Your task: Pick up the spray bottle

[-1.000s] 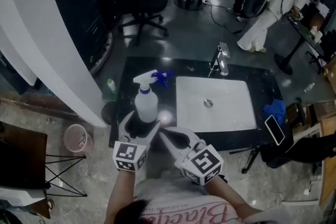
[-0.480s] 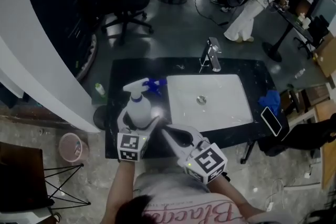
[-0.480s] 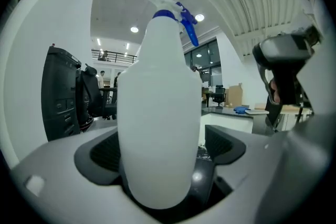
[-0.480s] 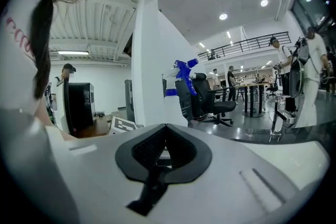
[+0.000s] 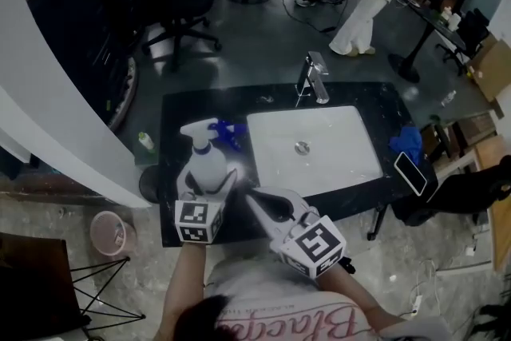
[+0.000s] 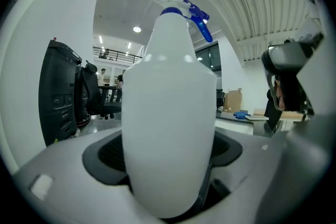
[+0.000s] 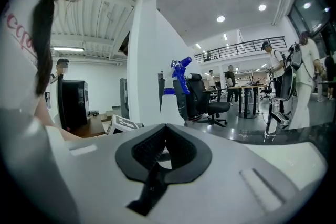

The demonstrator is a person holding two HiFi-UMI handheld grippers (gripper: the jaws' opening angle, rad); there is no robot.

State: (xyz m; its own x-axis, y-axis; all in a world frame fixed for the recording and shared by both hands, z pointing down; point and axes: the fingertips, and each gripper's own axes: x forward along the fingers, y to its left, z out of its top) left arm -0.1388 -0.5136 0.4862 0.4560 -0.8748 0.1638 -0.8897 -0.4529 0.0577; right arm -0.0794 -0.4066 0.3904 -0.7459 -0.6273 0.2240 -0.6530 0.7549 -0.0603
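Note:
A white spray bottle [image 5: 205,160] with a blue trigger stands upright at the left of the black counter [image 5: 177,117]. My left gripper [image 5: 209,176] has its jaws round the bottle's body. The jaws are closing, and the pads lie against both sides. In the left gripper view the bottle [image 6: 168,113] fills the space between the pads. My right gripper [image 5: 250,198] is shut and empty. It hangs just right of the bottle, over the counter's front edge. The right gripper view shows the bottle [image 7: 169,106] beyond the joined pads [image 7: 157,147].
A white sink basin [image 5: 319,160] with a faucet [image 5: 312,79] takes up the counter's middle. A blue cloth [image 5: 407,144] and a phone [image 5: 409,174] lie at the right end. A pink bin [image 5: 105,231] stands on the floor at left. Office chairs and people are farther back.
My left gripper has moved forward from just short of the bottle and now has its jaws round the bottle's body. The right gripper stays close beside it, still shut.

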